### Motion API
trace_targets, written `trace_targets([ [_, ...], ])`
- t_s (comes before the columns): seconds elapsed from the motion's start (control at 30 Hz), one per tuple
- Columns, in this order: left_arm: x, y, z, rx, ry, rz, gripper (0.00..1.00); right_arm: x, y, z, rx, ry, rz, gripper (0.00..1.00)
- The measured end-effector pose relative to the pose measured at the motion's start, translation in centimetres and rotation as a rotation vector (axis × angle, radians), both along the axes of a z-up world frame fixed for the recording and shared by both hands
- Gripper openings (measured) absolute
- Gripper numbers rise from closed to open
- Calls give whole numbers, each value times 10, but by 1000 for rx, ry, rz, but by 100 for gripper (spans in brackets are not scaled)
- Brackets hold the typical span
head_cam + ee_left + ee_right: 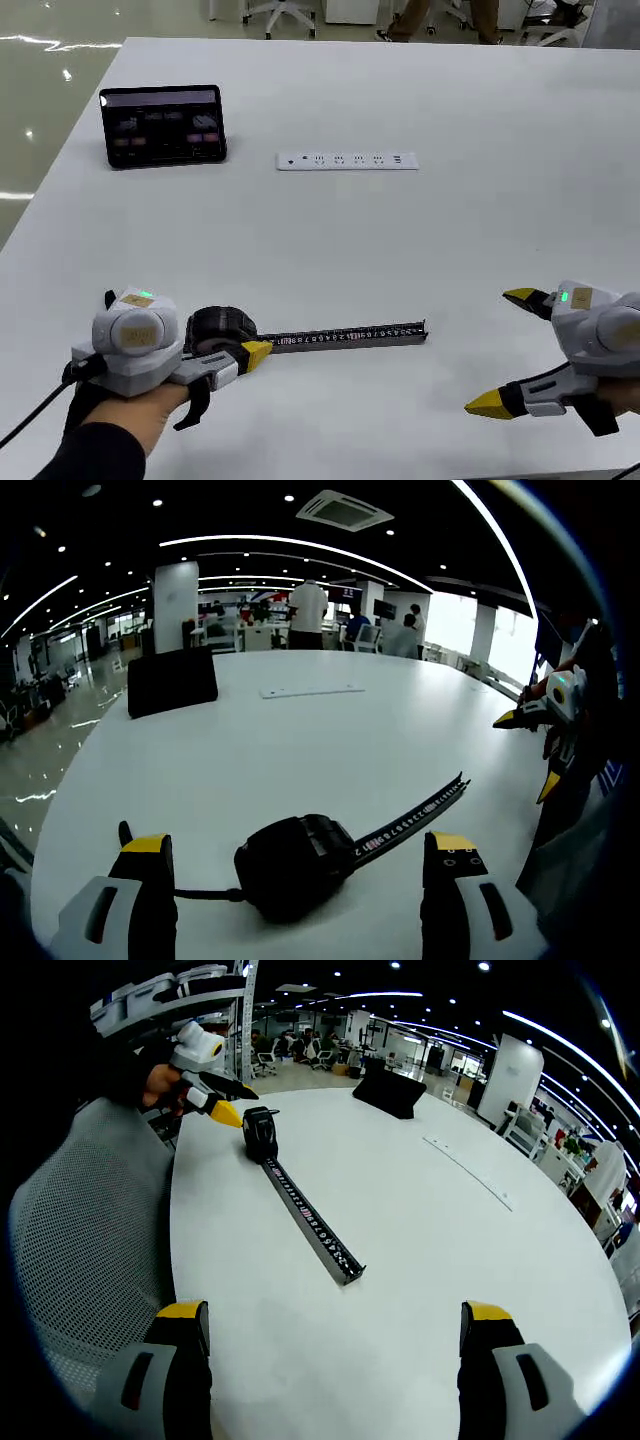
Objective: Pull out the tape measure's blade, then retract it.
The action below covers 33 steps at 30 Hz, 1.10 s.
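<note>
My left gripper [300, 845] sits open around the tape measure [220, 326], probably to brace it. The right gripper [505, 349], also open, hovers clear of the extended blade [350, 337].

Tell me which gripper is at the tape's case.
The left gripper: the case sits between its open jaws. The right gripper hangs beyond the blade, touching nothing.

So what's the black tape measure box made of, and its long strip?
The case looks like matte black plastic or rubber, with a ribbed top. The blade seems thin dark metal, probably coated: it lies stiff and straight, printed with pale marks.
</note>
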State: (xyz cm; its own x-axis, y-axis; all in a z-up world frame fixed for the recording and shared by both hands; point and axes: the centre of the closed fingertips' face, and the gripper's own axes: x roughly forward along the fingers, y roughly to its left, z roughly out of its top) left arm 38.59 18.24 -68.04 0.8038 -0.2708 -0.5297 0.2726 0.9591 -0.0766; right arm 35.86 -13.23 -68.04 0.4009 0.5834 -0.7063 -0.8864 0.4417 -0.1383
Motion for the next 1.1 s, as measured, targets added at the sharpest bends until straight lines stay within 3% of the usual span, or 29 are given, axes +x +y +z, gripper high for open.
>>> trace_targets([
  [0.07, 5, 1, -1, 2, -30, 40, 100, 4, 7, -3, -10, 11, 17, 100],
  [0.23, 10, -3, -13, -27, -22, 81, 100, 20, 20, -7, -42, 9, 81, 100],
  [0.3, 11, -3, -18, -3, -19, 78, 100, 26, 26, -10, -55, 14, 113, 100],
  [0.43, 18, 2, -18, -9, -72, 102, 100, 34, 33, -23, -113, 39, 198, 97],
  [0.57, 20, 3, -22, -35, -72, 124, 100, 40, 42, -28, -154, 62, 263, 93],
  [0.63, 20, 2, -21, -37, -75, 118, 100, 43, 46, -32, -169, 78, 302, 89],
  [0.77, 20, 0, -23, -41, -73, 106, 100, 49, 51, -37, -199, 98, 342, 70],
  [0.9, 21, 2, -23, -49, -71, 114, 100, 56, 51, -44, -209, 119, 348, 65],
  [1.1, 22, 4, -26, -47, -69, 113, 100, 49, 46, -58, -257, 174, 388, 53],
])
